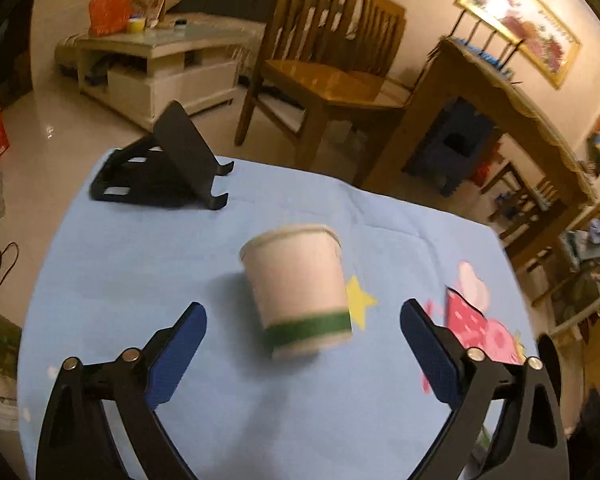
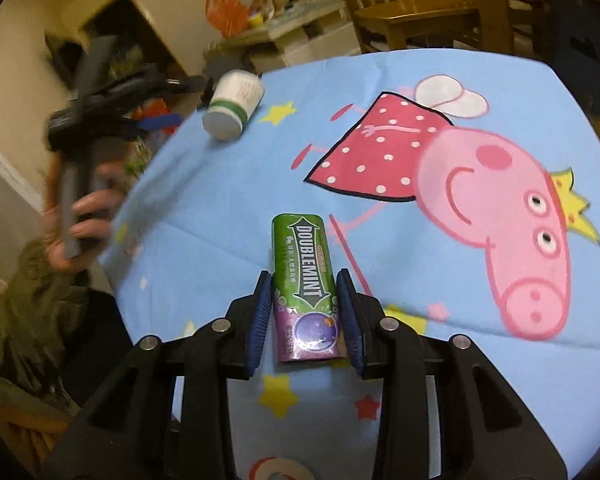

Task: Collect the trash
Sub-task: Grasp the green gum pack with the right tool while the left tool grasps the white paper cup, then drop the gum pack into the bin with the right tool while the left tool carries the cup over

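Observation:
A white paper cup (image 1: 300, 288) with a green band stands tilted on the blue cartoon tablecloth (image 1: 140, 272). My left gripper (image 1: 303, 320) is open, its blue pads on either side of the cup's base, not touching. In the right wrist view the cup (image 2: 234, 106) lies far left on the cloth, with the left gripper (image 2: 156, 120) blurred beside it. My right gripper (image 2: 304, 284) is shut on a green Doublemint gum container (image 2: 303, 280) that lies lengthwise on the cloth (image 2: 220, 184).
A black phone stand (image 1: 164, 164) sits at the table's far left corner. Beyond the table are a wooden chair (image 1: 319, 68), a white coffee table (image 1: 152, 64) and a wooden sideboard (image 1: 499, 112). The table edge drops off at the left (image 2: 128, 216).

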